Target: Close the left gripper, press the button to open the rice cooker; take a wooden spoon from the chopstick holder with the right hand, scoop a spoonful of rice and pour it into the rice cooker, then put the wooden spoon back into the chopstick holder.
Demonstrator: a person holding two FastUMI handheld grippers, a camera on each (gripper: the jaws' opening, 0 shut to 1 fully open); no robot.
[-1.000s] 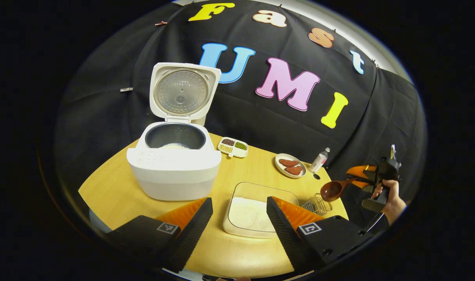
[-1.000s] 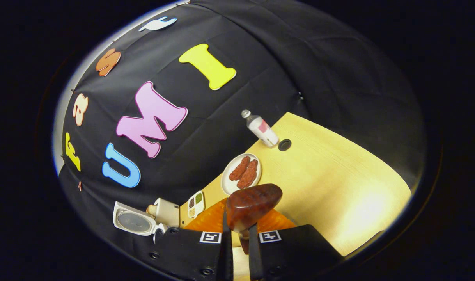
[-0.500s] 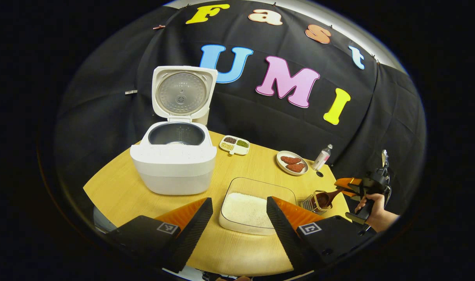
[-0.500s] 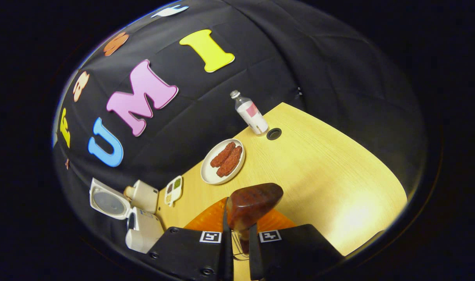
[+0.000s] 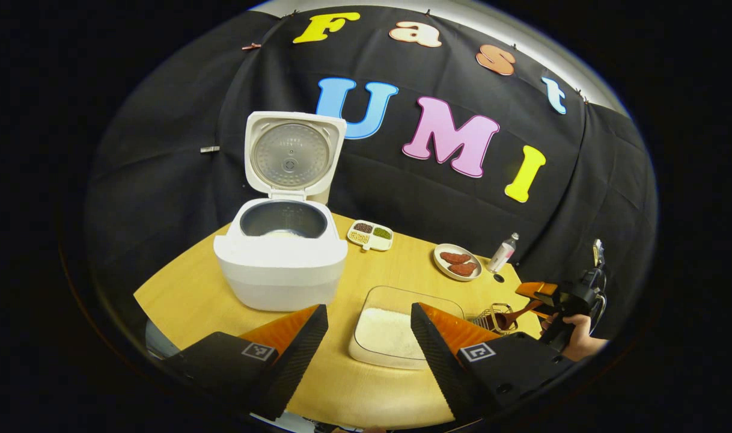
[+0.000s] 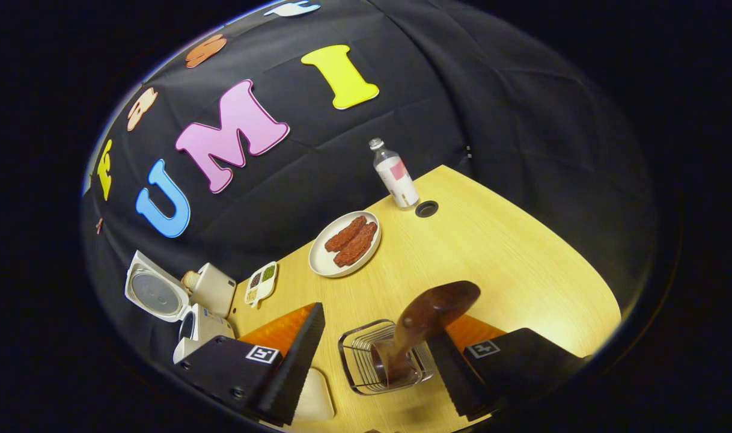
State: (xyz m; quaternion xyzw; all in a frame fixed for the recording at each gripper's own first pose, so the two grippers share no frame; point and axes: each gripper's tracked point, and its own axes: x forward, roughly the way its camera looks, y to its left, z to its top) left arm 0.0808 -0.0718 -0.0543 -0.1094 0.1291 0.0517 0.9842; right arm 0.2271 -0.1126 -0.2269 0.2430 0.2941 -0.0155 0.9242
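Right tool (image 6: 375, 361) spread wide, wooden spoon (image 6: 423, 328) released, leaning handle-down in wire chopstick holder (image 6: 357, 361), left tool (image 5: 369, 337) parted over glass rice dish (image 5: 396, 334), rice cooker (image 5: 282, 258) lid up, plate of sausages (image 6: 345, 243), bottle (image 6: 396, 177), yellow wooden surface (image 6: 522, 258), black cloth wall behind.

left view faces rice cooker (image 5: 282, 258), right view overlooks holder (image 6: 385, 359)

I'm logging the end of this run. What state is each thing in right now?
Cooker: lid up, some rice inside.
Spoon: standing tilted in the holder, released.
Rice dish: holds rice, uncovered.
Bottle: upright, capped.
Plate: holds two reddish pieces.
Right gripper: open around the spoon.
Left gripper: open, holding nothing.
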